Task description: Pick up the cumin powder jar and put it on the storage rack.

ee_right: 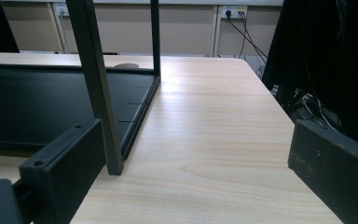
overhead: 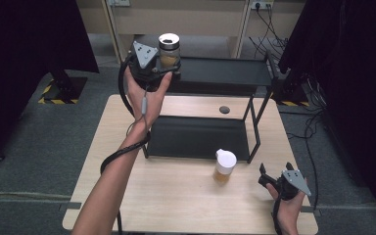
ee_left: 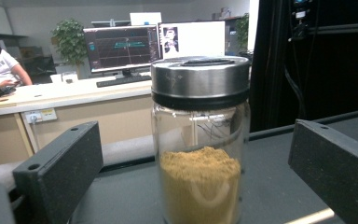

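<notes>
Jar: clear glass jar with a steel screw lid (ee_left: 200,144), partly filled with tan powder, upright on the top shelf of the black metal two-tier rack (overhead: 225,72).
Left gripper (overhead: 162,67): jaws wide apart either side of the jar, pads clear of the glass.
Right gripper (overhead: 269,176): jaws spread, nothing between them, low over the pale wooden worktop (overhead: 176,196) at its right front.
Cup: white-lidded plastic cup of amber liquid (overhead: 224,166), on the worktop before the rack.

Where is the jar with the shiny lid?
The jar stands on the rack's top shelf, at its left end, between the left tool's open jaws.
</notes>
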Motion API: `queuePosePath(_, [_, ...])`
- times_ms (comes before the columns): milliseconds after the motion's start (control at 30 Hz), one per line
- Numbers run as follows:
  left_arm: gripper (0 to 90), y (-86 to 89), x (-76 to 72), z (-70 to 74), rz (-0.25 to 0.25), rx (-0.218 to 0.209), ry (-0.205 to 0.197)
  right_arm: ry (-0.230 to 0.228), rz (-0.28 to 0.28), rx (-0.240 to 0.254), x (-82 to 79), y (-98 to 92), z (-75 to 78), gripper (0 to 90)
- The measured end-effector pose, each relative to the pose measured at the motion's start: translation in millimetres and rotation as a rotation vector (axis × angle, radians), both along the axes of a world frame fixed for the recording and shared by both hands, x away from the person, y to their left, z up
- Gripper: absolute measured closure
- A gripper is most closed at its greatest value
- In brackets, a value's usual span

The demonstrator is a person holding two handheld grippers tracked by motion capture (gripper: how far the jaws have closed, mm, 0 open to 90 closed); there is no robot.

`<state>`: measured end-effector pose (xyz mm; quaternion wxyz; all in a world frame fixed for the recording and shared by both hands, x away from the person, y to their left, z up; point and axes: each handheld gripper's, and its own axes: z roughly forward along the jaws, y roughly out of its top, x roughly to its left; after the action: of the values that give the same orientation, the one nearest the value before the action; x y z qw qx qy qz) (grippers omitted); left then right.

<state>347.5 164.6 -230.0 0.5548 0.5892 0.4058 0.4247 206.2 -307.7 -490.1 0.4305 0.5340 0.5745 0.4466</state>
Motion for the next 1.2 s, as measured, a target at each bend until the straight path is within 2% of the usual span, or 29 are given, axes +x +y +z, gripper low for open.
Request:
queuePosePath(300, [1.9, 15.2, -24.3, -6.6, -0.018, -0.005, -0.034, -0.002, -0.001, -0.004, -0.3, 0.5, -0.3, 4.5])
queuePosePath(600, [1.6, 32.1, -48.6, -26.2, -0.054, 0.001, -0.062, -0.002, -0.002, -0.006, -0.3, 1.4, -0.2, 4.4])
queuePosePath(800, [1.3, 42.9, -63.0, -38.9, -0.082, -0.016, -0.085, -0.003, -0.002, -0.008, -0.6, 1.6, -0.4, 4.4])
queuePosePath(933, [1.3, 46.3, -69.5, -46.2, -0.099, -0.004, -0.085, -0.003, -0.001, -0.013, -0.4, 2.1, -0.3, 4.4])
queuePosePath(1067, [1.3, 49.3, -75.9, -58.5, -0.109, -0.018, -0.113, -0.004, -0.001, -0.012, -0.6, 2.0, -0.5, 4.4])
queuePosePath(1200, [1.3, 50.6, -77.8, -64.4, -0.109, -0.017, -0.101, -0.003, 0.000, -0.015, -0.5, 2.2, -0.4, 4.4])
